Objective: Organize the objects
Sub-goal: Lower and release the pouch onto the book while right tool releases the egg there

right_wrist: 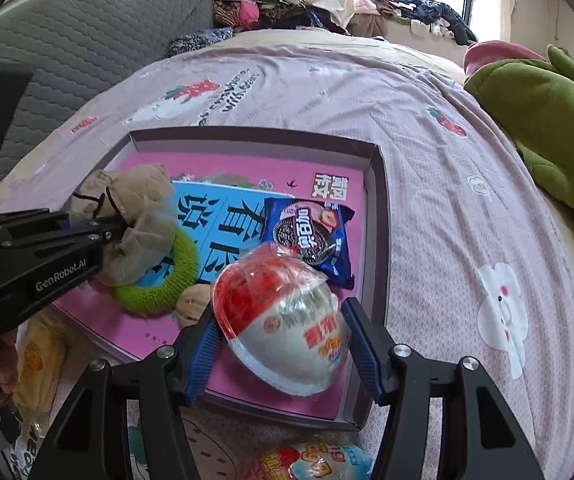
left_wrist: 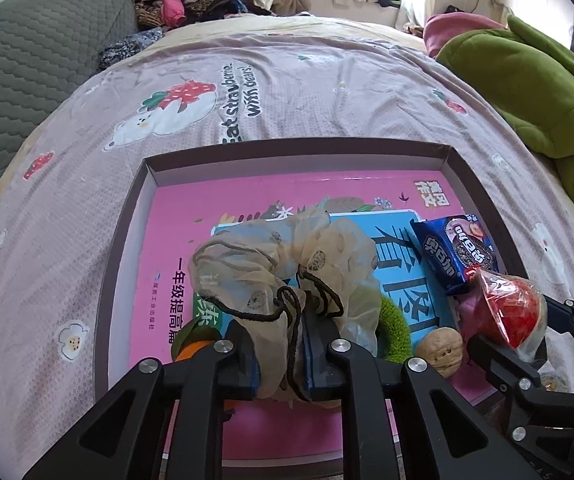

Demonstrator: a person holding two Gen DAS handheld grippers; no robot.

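We see the bed (left_wrist: pixel 287 80) under a mauve strawberry-print sheet; its far side is piled with clothes too jumbled to sort out. On it lies a shallow dark-walled tray (left_wrist: pixel 123 248), its near edge hidden behind the gripper frames. A pink book (left_wrist: pixel 175 232) covers most of the tray floor, much of its cover blocked by what lies on it.

The left gripper (left_wrist: pixel 277 356) has its jaws clamped on a sheer beige drawstring pouch (left_wrist: pixel 271 256), which is held over the book; its contents are hard to make out through the fabric. A green knitted ring (right_wrist: pixel 167 280) lies on the book, partly under the pouch. Something orange peeks out behind the left jaw; we cannot tell what it is.

The right gripper (right_wrist: pixel 283 344) has its jaws closed against a wrapped instant-noodle bowl (right_wrist: pixel 287 320), tilted over the tray's near right corner; whether it touches the book we cannot tell. Just beyond it lies a blue cookie packet (right_wrist: pixel 311 232). A walnut (left_wrist: pixel 441 350) sits between the ring and the bowl, half hidden in the right view.
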